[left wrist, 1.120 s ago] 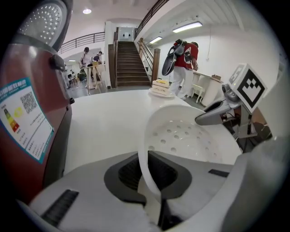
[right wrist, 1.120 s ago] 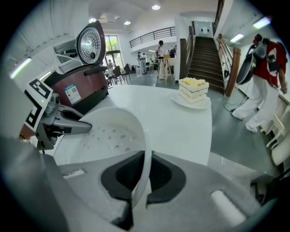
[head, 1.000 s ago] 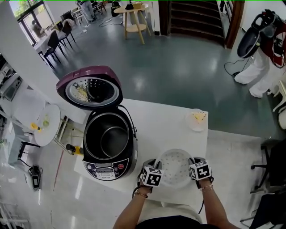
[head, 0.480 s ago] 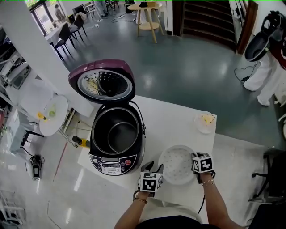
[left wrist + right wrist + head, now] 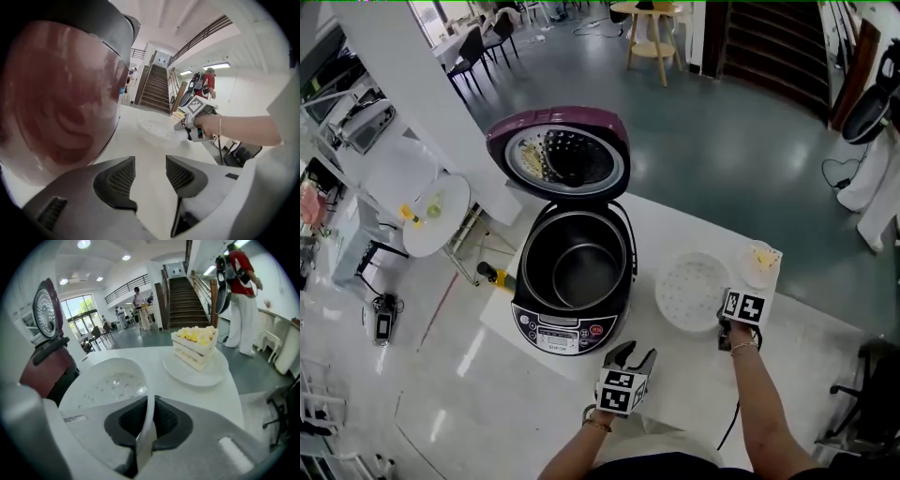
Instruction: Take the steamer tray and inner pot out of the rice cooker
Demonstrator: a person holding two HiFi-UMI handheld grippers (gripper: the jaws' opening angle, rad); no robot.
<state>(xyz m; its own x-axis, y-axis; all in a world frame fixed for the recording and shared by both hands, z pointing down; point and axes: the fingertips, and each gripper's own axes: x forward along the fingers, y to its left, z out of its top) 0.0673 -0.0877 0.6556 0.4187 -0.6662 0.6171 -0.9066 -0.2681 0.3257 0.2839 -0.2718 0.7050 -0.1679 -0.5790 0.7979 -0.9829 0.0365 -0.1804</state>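
Steamer tray point(image 5: 694, 292): out of the rice cooker point(image 5: 564, 330), to its right; near rim clamped by the right gripper point(image 5: 724, 323).
Inner pot point(image 5: 579, 274): seated in the cooker, lid raised.
Left gripper point(image 5: 635, 354): jaws just opened, nothing between; bare table point(image 5: 680, 380) ahead.
Cake plate point(image 5: 761, 261): beside the tray, at the table's edge.
Panel print: illegible.

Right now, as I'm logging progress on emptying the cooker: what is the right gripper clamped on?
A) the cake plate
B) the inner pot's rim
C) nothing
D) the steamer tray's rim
D: in the right gripper view, the right gripper has its jaws pinched on the rim of the white perforated steamer tray, while the inner pot sits untouched in the rice cooker.
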